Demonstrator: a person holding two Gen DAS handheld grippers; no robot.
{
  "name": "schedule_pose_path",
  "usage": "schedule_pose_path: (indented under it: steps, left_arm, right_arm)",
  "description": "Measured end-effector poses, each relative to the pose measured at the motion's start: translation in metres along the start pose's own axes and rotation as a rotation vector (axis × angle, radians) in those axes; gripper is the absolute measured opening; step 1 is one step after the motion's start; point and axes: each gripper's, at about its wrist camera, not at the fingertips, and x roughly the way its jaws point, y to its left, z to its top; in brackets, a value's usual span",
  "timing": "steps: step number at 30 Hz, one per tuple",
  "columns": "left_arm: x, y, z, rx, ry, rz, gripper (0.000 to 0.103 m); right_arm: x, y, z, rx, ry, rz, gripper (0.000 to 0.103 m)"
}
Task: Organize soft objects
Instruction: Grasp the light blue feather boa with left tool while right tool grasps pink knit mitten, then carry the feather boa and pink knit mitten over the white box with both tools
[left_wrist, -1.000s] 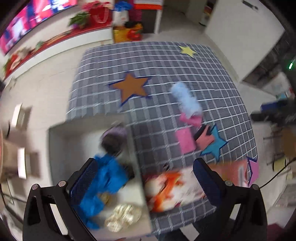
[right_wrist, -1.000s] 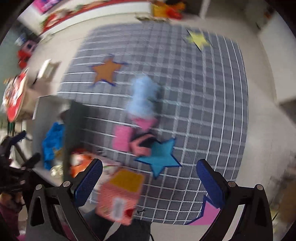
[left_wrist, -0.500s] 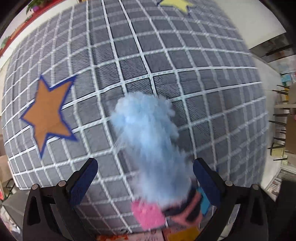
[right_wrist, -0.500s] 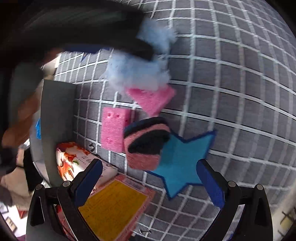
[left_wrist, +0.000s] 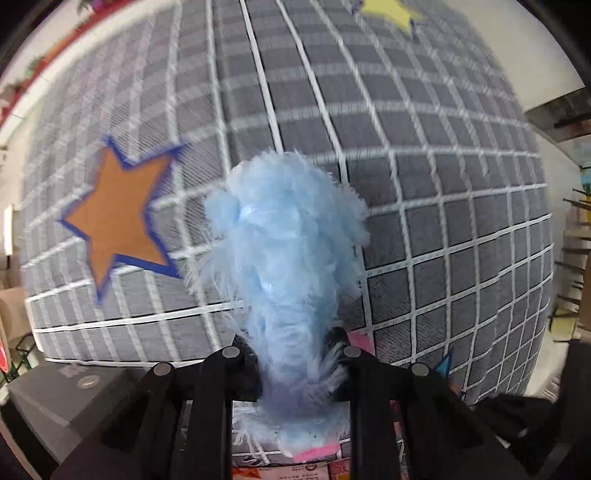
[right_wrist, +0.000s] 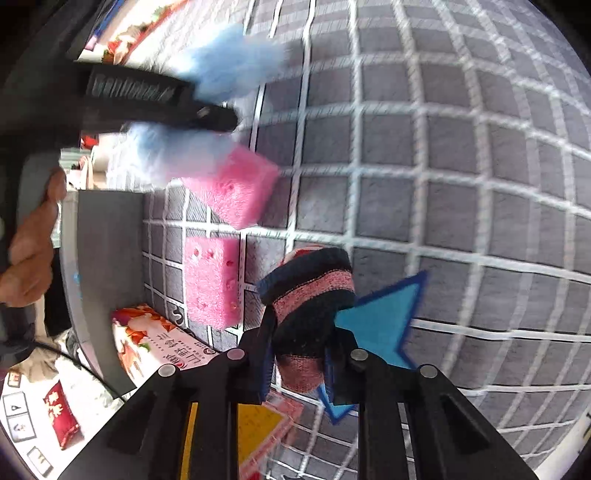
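- Our left hand-held gripper was clamped narrow on the light-blue fluffy toy, gripping its lower end so the rest stuck out ahead over the checked worktop.
- We judged the toy very light and squashy; its long fur gave under the fingers, so a hold well down into the body looked safer than one on the fluff alone.
- Our right hand-held gripper was closed on the black-and-pink striped knit piece, pinching its near end just beside the teal star.
- We took the knit for soft and limp, likely to sag and slip unless gripped across its folded thickness.
- Two pink sponges were still out: one tilted, touching the blue toy's fur, the other flat on the cloth near the knit piece. We expected both to be light, springy and easy to take by their long sides.
- The grey bin stood at the worktop's left edge in the right wrist view; we could not see what lay inside it from here.
- A printed tissue pack lay just beside the bin's wall, and an orange star sat flat to the left of the toy.
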Motion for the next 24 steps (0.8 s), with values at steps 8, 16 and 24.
schedule_pose_path:
  steps: [8, 16, 24]
  left_arm:
    - [-0.086, -0.012, -0.060, 0.046, -0.195, 0.019, 0.023]
    - [-0.137, -0.021, -0.153, 0.073, -0.222, 0.114, 0.023]
    - [-0.150, -0.006, -0.257, 0.100, -0.230, 0.126, 0.023]
  right_arm:
    - [-0.069, -0.019, -0.011, 0.046, -0.128, 0.015, 0.023]
    - [-0.126, -0.002, -0.049, -0.004, -0.194, 0.051, 0.023]
    - [-0.138, 0.069, -0.111, -0.040, -0.261, 0.048, 0.023]
